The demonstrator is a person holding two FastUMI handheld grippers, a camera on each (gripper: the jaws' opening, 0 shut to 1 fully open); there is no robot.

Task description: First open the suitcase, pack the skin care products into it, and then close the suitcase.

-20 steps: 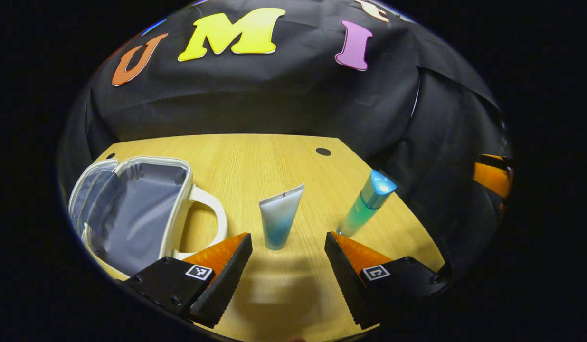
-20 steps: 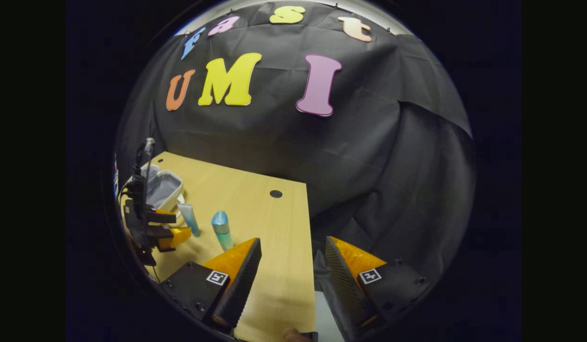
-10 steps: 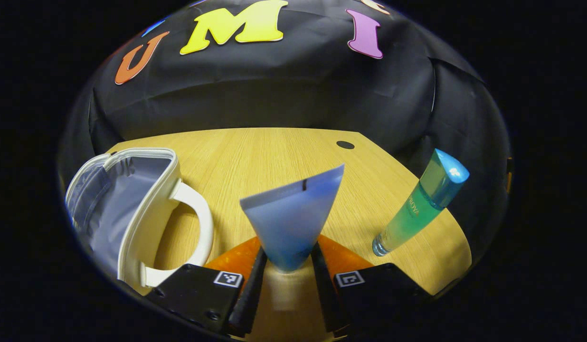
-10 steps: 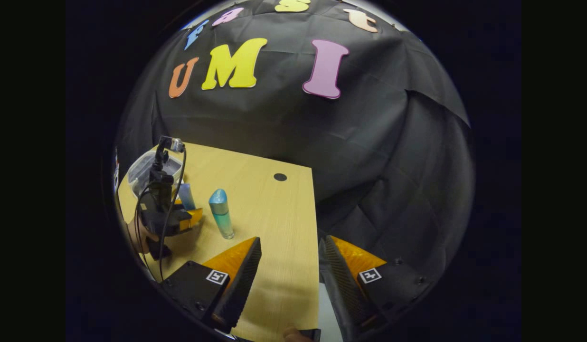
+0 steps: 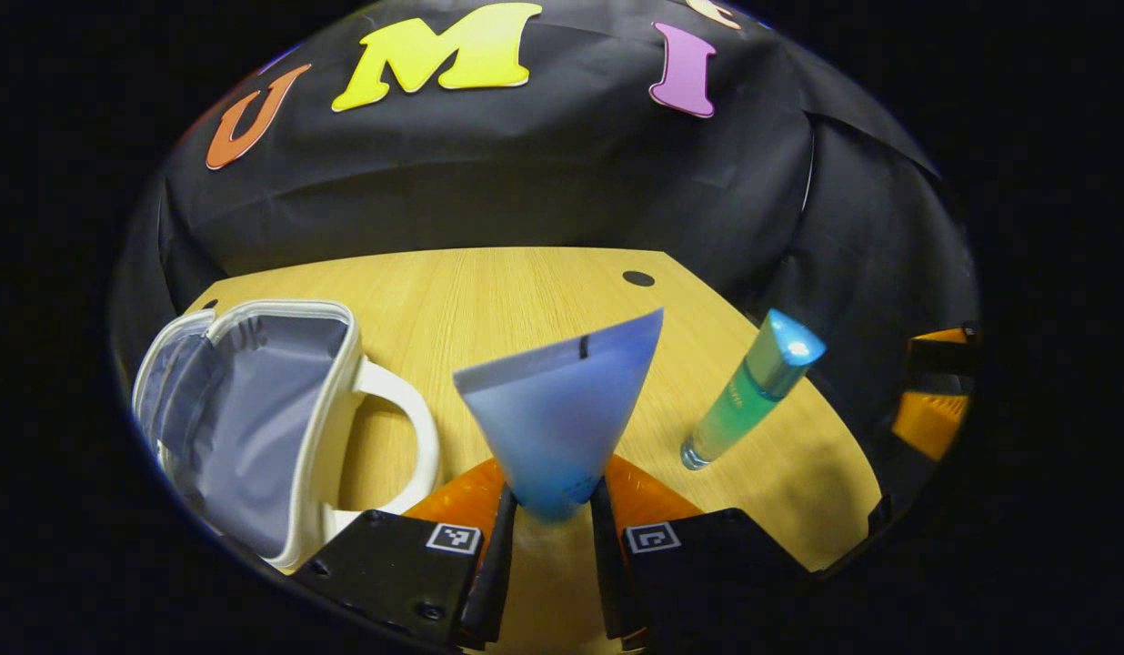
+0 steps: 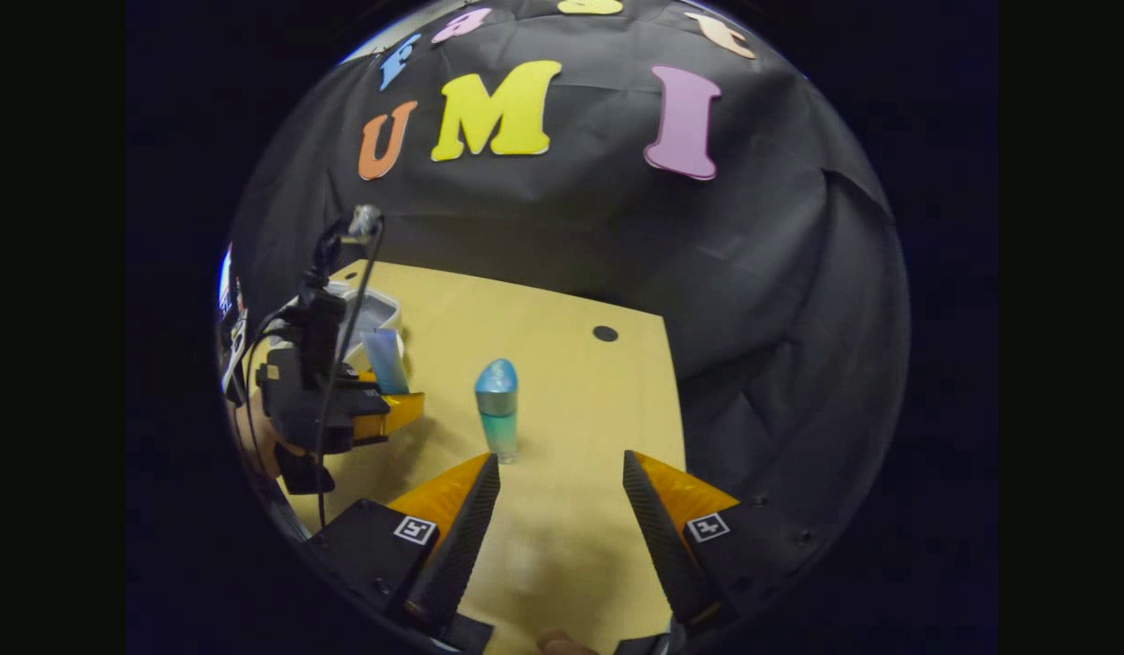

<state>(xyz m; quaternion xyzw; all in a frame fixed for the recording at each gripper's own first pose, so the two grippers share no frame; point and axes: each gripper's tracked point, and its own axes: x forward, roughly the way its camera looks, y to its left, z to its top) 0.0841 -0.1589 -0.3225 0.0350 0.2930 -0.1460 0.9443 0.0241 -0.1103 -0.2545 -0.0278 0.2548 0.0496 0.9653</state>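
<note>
**Tube pinched in left gripper, bottle standing on table**

Seen in the left gripper view, left to right, with the bottle (image 5: 751, 389) as landmark. Far left of the bottle: suitcase (image 5: 244, 418), a small white zip case lying open on the wooden table (image 5: 507, 291), grey lining showing, white handle (image 5: 407, 437) on the side nearest the bottle. Between case and bottle: tube (image 5: 557, 418), cap end down, flat crimped end up, pinched near its cap by both fingers of the left gripper (image 5: 551, 537). Cannot tell whether lifted off the table or touching it. Then the bottle itself: green body, blue cap, standing on the table, well apart from the case. Right of the bottle, at the table's edge: part of the right gripper (image 5: 930, 409).

Seen in the right gripper view. Left of the bottle (image 6: 496, 409): left gripper (image 6: 394, 409) with the tube (image 6: 385, 359) upright between its fingers, the case (image 6: 376, 314) behind it. Just in front of the bottle: right gripper (image 6: 560, 509), fingers spread wide, holding nothing, hovering over bare table (image 6: 562, 364).
</note>
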